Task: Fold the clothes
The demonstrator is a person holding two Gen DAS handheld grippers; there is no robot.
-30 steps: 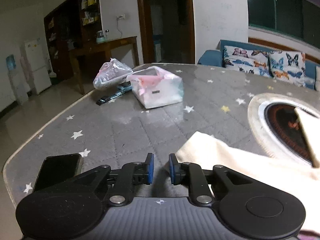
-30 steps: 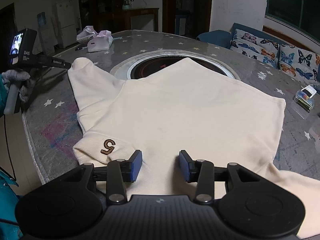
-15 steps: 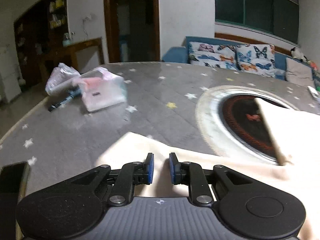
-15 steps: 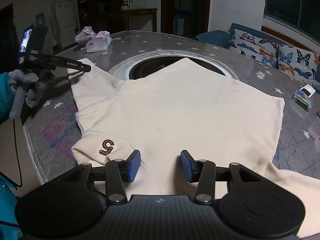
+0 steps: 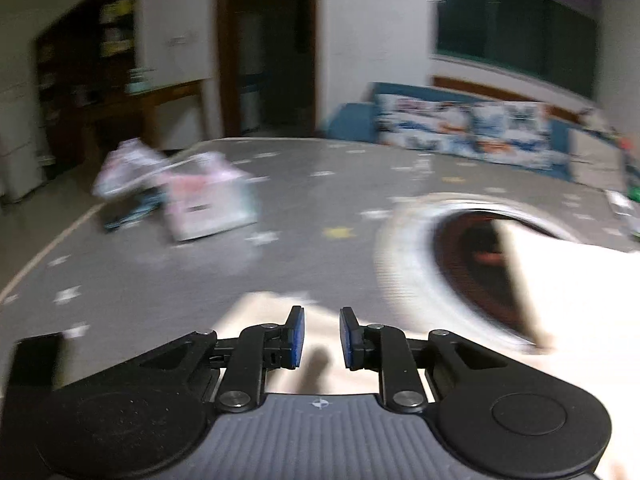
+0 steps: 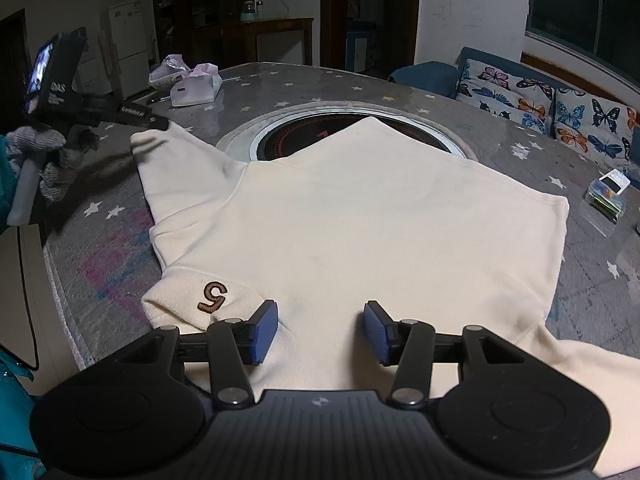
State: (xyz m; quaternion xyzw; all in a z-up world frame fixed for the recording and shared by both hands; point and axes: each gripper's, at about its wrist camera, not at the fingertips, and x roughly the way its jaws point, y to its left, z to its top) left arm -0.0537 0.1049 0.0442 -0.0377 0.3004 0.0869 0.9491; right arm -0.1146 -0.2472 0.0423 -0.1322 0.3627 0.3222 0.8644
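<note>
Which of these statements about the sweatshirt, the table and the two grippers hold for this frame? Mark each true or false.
1. The cream sweatshirt lies spread on the grey star-patterned table. True.
2. The right gripper is shut on the fabric. False: its jaws stand apart, nothing between them.
3. A brown "5" shows on the cuff. True.
4. The left gripper is over a sleeve end. True.
5. The tissue box sits on the sweatshirt. False: it sits apart, at the far side of the table.

The sweatshirt [image 6: 360, 220] lies on the table [image 6: 500, 152], partly over the inset ring [image 6: 320, 120].
</note>
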